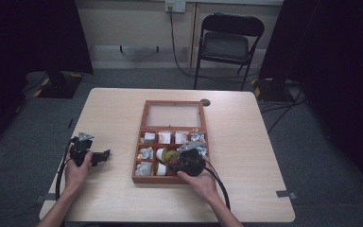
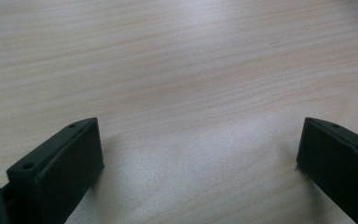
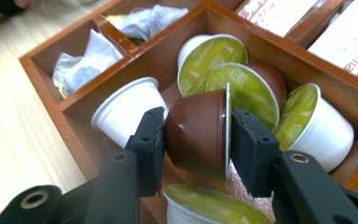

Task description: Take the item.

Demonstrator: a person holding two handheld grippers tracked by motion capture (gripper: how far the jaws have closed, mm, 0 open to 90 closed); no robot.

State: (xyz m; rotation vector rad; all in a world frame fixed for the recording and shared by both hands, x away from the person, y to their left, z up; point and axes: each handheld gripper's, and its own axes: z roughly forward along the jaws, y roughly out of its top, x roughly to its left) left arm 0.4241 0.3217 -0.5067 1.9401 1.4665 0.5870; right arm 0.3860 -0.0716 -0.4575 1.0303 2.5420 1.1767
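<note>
Clamped in the right gripper (image 3: 196,135), a brown capsule (image 3: 198,133) sits over a near compartment of the wooden box (image 1: 141,138) among white capsules (image 3: 128,109). Left gripper (image 2: 200,154), on bare table (image 2: 177,60), gapes empty. Farther off stands a chair (image 1: 227,42).

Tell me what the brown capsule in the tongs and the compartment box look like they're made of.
Brown capsule: likely smooth plastic with a soft sheen, and a thin green lid, probably foil. Compartment box: reddish-brown wood, apparently varnished, with faint grain on its dividers.
</note>
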